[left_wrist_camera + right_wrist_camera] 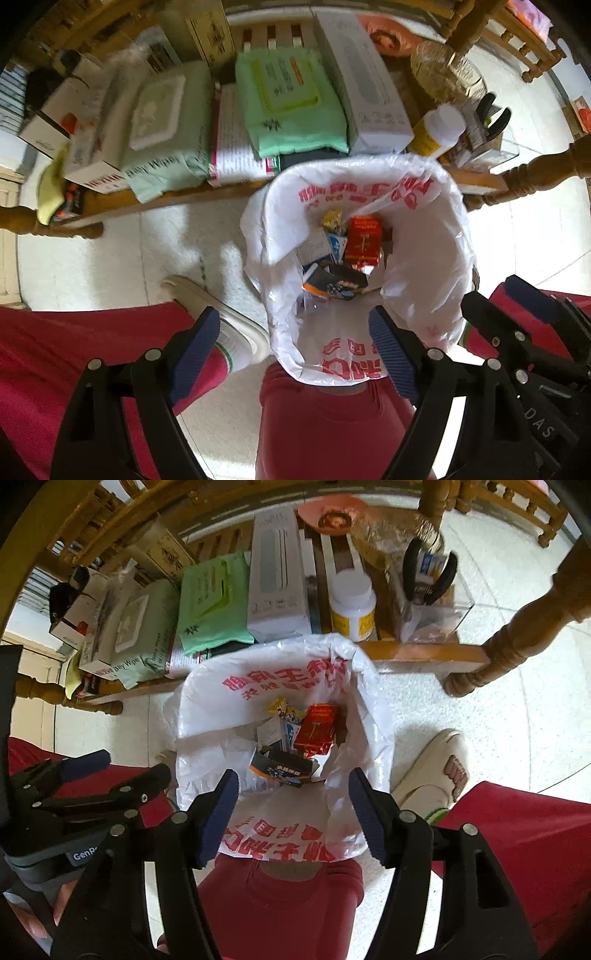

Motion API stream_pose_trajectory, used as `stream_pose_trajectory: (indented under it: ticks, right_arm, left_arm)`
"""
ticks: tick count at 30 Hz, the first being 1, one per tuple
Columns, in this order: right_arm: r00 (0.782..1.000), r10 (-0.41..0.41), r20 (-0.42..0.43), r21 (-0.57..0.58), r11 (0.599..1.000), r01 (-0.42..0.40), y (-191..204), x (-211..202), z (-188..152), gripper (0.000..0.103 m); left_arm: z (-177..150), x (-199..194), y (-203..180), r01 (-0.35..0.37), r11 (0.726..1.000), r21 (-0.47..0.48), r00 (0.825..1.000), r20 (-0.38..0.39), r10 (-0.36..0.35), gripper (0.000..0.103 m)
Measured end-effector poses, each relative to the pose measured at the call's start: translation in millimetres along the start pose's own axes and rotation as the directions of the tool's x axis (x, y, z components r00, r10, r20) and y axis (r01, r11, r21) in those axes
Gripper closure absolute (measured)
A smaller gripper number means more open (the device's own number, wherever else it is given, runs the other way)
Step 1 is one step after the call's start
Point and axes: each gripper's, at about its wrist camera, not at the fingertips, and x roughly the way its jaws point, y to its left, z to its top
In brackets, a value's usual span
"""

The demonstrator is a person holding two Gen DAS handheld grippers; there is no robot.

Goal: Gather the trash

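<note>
A bin lined with a white plastic bag with red print (417, 236) (207, 709) stands on the floor below both grippers. Inside lie a red packet (364, 240) (317, 729), a black-and-orange box (338, 282) (282, 768), a small white-and-blue box (325, 245) (275, 731) and a yellow wrapper (332, 218) (279, 705). My left gripper (291, 350) is open and empty above the bin's near edge. My right gripper (291, 812) is open and empty above the bin; it also shows in the left wrist view (517, 306).
A low wooden shelf (177, 195) (413, 653) behind the bin holds wipe packs (288, 103) (210, 602), a long white box (362, 81) (277, 576), a white-capped bottle (439, 129) (352, 605) and pliers (428, 572). The person's red trousers and cream shoes (221, 317) (432, 771) flank the bin.
</note>
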Motion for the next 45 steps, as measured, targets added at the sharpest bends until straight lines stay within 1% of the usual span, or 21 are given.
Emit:
stream_pose_trajectory:
  ticks: [3, 7, 11, 16, 18, 19, 23, 25, 26, 28, 30, 31, 32, 33, 34, 35, 36, 38, 42, 44, 45]
  right_arm:
    - [0.998, -0.037, 0.047, -0.014, 0.999, 0.038, 3.4, -17.1, -5.0, 0.039]
    - [0.992, -0.072, 0.108, -0.006, 0.997, 0.073, 4.1, -43.6, -13.2, 0.034]
    - [0.972, -0.109, 0.209, -0.02, 0.993, 0.116, 10.2, -80.3, -25.3, 0.034]
    - [0.926, -0.165, 0.34, -0.012, 0.984, 0.179, 15.3, -126.6, -39.0, 0.026]
    - [0.907, -0.164, 0.387, -0.001, 0.984, 0.178, 15.6, -145.9, -45.3, 0.026]
    - [0.899, -0.166, 0.405, 0.004, 0.984, 0.179, 16.6, -153.8, -47.2, 0.026]
    - [0.853, -0.17, 0.493, 0.028, 0.983, 0.18, 20.7, -192.4, -56.8, 0.025]
    - [0.81, -0.182, 0.557, 0.041, 0.981, 0.192, 24.3, -217.9, -63.3, 0.022]
    - [0.795, -0.186, 0.577, 0.046, 0.98, 0.196, 24.9, -225.2, -64.7, 0.021]
    - [0.735, -0.206, 0.646, 0.063, 0.974, 0.217, 29.6, -252.0, -71.1, 0.017]
    - [0.674, -0.224, 0.704, 0.081, 0.968, 0.238, 34.3, -276.8, -77.4, 0.016]
    - [0.653, -0.228, 0.722, 0.086, 0.966, 0.242, 34.9, -285.3, -80.1, 0.015]
    - [0.616, -0.233, 0.753, 0.095, 0.964, 0.249, 38.0, -299.2, -84.1, 0.015]
    - [0.596, -0.235, 0.767, 0.099, 0.963, 0.253, 39.9, -306.2, -86.2, 0.014]
    - [0.562, -0.238, 0.792, 0.106, 0.961, 0.257, 42.7, -318.8, -90.0, 0.013]
    - [0.542, -0.24, 0.805, 0.112, 0.959, 0.259, 43.7, -327.2, -93.0, 0.012]
    - [0.513, -0.244, 0.823, 0.12, 0.958, 0.262, 45.8, -338.3, -96.2, 0.012]
    - [0.481, -0.243, 0.842, 0.13, 0.958, 0.256, 46.5, -351.2, -100.6, 0.011]
    - [0.428, -0.235, 0.873, 0.138, 0.96, 0.244, 49.9, -374.7, -113.3, 0.009]
    - [0.41, -0.233, 0.882, 0.141, 0.96, 0.241, 51.7, -381.8, -118.5, 0.007]
    - [0.401, -0.226, 0.888, 0.138, 0.962, 0.237, 52.8, -385.6, -120.9, 0.007]
  left_arm:
    - [-7.6, -20.5, -3.7, -0.038, 0.999, -0.002, 0.997, 0.065, 0.038, 0.022]
    - [-19.2, -47.9, -5.1, -0.043, 0.999, -0.027, 0.99, 0.137, 0.046, 0.022]
    - [-30.4, -78.2, -9.5, -0.052, 0.998, -0.041, 0.975, 0.214, 0.059, 0.022]
    - [-46.5, -122.5, -11.0, -0.043, 0.997, -0.068, 0.94, 0.337, 0.064, 0.022]
    - [-53.6, -145.3, -13.6, -0.047, 0.996, -0.074, 0.915, 0.397, 0.073, 0.022]
    - [-55.2, -153.3, -14.0, -0.048, 0.996, -0.076, 0.907, 0.414, 0.075, 0.022]
    - [-68.1, -193.3, -16.5, -0.036, 0.995, -0.089, 0.856, 0.511, 0.077, 0.022]
    - [-75.3, -216.9, -17.9, -0.033, 0.995, -0.099, 0.823, 0.561, 0.083, 0.022]
    - [-78.4, -227.2, -18.1, -0.027, 0.995, -0.101, 0.808, 0.584, 0.081, 0.022]
    - [-84.9, -252.0, -17.6, -0.016, 0.994, -0.108, 0.77, 0.633, 0.081, 0.022]
    - [-92.3, -278.0, -16.9, -0.012, 0.992, -0.122, 0.725, 0.683, 0.093, 0.019]
    - [-95.2, -286.7, -17.0, -0.01, 0.992, -0.126, 0.707, 0.701, 0.096, 0.018]
    - [-100.2, -300.9, -17.0, -0.01, 0.991, -0.133, 0.674, 0.732, 0.105, 0.016]
    - [-103.9, -310.2, -16.8, -0.011, 0.99, -0.14, 0.65, 0.751, 0.113, 0.015]
    - [-107.6, -319.5, -16.9, -0.012, 0.989, -0.147, 0.625, 0.771, 0.122, 0.015]
    - [-111.1, -328.6, -16.8, -0.015, 0.988, -0.153, 0.6, 0.789, 0.131, 0.014]
    - [-116.2, -341.1, -17.2, -0.017, 0.987, -0.162, 0.566, 0.812, 0.143, 0.013]
    - [-123.4, -357.0, -16.7, -0.023, 0.985, -0.17, 0.53, 0.834, 0.156, 0.011]
    - [-135.8, -380.6, -14.3, -0.01, 0.987, -0.161, 0.48, 0.865, 0.146, 0.01]
    - [-142.6, -389.4, -11.8, 0.003, 0.987, -0.163, 0.459, 0.877, 0.144, 0.009]
    - [-145.5, -392.8, -9.3, 0.015, 0.984, -0.18, 0.459, 0.875, 0.153, 0.008]
